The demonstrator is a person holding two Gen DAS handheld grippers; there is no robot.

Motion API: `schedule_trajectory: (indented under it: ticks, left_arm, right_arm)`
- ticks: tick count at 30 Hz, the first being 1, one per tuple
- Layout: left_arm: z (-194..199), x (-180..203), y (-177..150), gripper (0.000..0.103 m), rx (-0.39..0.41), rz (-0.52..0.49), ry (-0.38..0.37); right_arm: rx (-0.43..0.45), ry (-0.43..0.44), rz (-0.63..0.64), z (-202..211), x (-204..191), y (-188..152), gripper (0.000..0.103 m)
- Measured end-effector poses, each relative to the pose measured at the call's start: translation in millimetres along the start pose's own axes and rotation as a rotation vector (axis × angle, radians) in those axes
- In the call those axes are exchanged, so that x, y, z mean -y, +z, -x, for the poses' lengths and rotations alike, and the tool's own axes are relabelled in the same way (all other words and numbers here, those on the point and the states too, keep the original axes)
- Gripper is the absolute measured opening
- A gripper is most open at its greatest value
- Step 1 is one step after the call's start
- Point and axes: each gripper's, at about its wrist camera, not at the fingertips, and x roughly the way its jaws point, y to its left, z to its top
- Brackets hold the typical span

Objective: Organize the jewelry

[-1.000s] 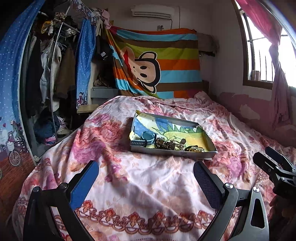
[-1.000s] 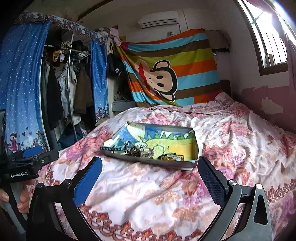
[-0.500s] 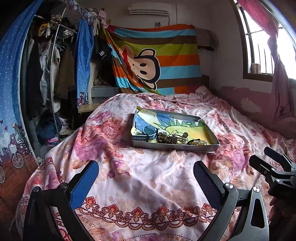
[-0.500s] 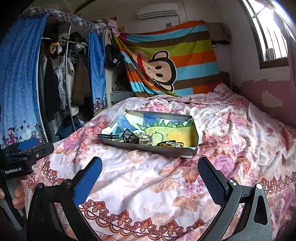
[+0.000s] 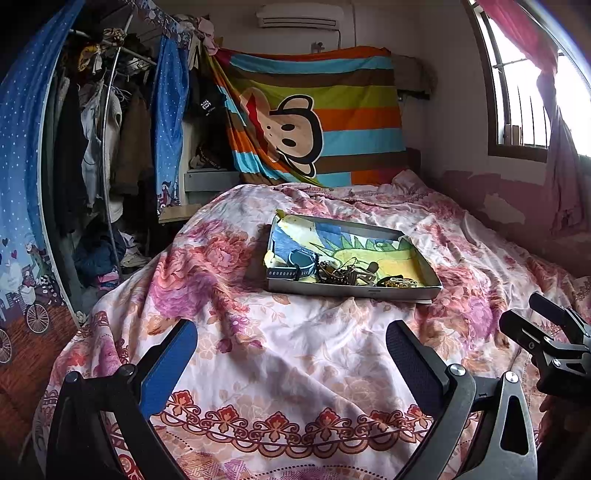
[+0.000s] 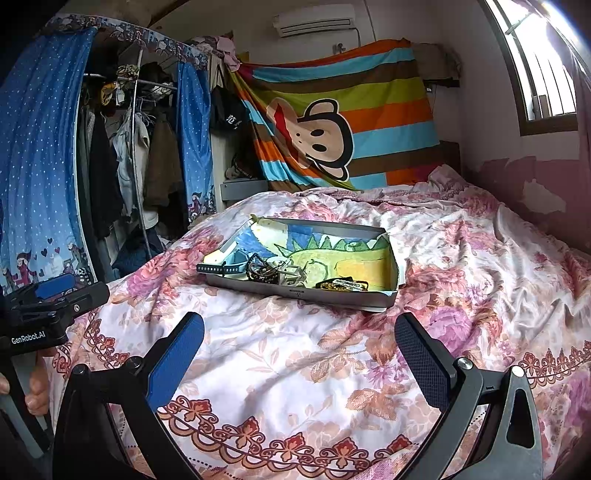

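On the floral bedspread (image 5: 295,354) sits the jewelry tray (image 5: 351,291), nothing blocking it; both grippers (image 5: 291,354) (image 6: 299,350), spread and empty, have drawn back slightly.

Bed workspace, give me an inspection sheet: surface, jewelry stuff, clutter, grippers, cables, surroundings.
Surface: floral bedspread, rumpled.
Job's things: shallow grey tray lined with a dinosaur drawing; blue watch at its left, tangled dark jewelry in the middle, gold bracelet at its right, all along the near edge.
Clutter: nothing seen on the bedspread outside the tray.
Grippers: left gripper and right gripper open, empty, short of the tray.
Cables: nothing seen on the bed.
Surroundings: open wardrobe at left, striped monkey blanket, air conditioner, window.
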Motion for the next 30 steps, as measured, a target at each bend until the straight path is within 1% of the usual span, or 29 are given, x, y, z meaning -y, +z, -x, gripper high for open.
schedule_trajectory:
  ticks: [30]
  left_arm:
    - [0.3,0.9,1.0,0.103,-0.001,0.001,0.0]
  right_arm:
    - [-0.005,0.002,0.0,-1.3,-1.9,-1.5,0.101]
